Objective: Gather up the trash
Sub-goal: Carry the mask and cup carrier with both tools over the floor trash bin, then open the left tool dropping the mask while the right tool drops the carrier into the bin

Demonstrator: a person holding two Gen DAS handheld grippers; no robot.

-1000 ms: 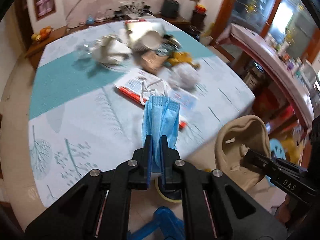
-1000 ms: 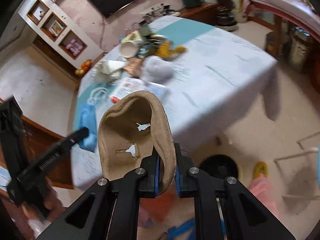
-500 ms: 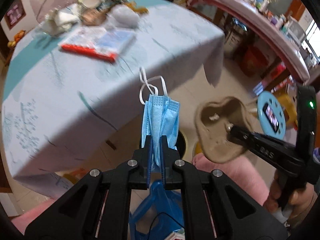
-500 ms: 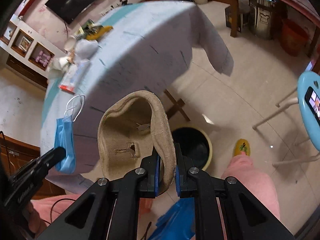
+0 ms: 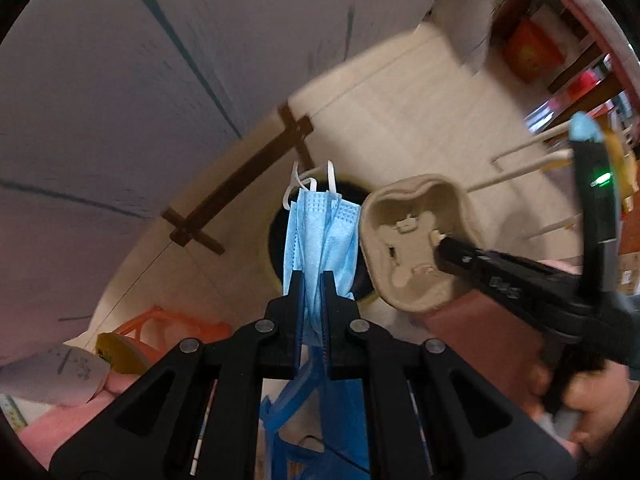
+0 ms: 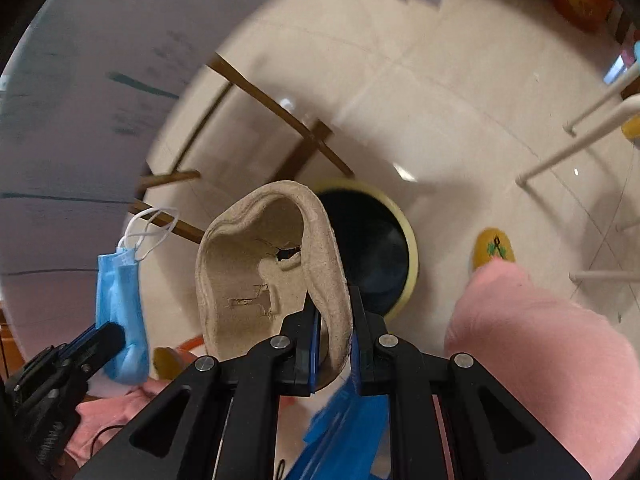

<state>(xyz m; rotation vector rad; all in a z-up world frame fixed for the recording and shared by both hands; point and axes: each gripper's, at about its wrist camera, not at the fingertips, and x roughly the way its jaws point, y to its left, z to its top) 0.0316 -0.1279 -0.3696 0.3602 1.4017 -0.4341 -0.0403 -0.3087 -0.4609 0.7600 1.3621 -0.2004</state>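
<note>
The blue face mask (image 5: 320, 236) is soft, thin and very light, so it flops. The left gripper (image 5: 313, 280) pinches its lower end tight and the white ear loops (image 5: 308, 180) stick out beyond. Just beside it, the brown paper-pulp tray (image 6: 272, 276) looks light and stiff but easy to tear. The right gripper (image 6: 334, 320) squeezes its rim. Both hang above the round trash bin (image 6: 408, 256) on the floor.

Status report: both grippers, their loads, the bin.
Left gripper shut on mask. Right gripper shut on pulp tray. Both over bin; nothing released. Path clear.
</note>
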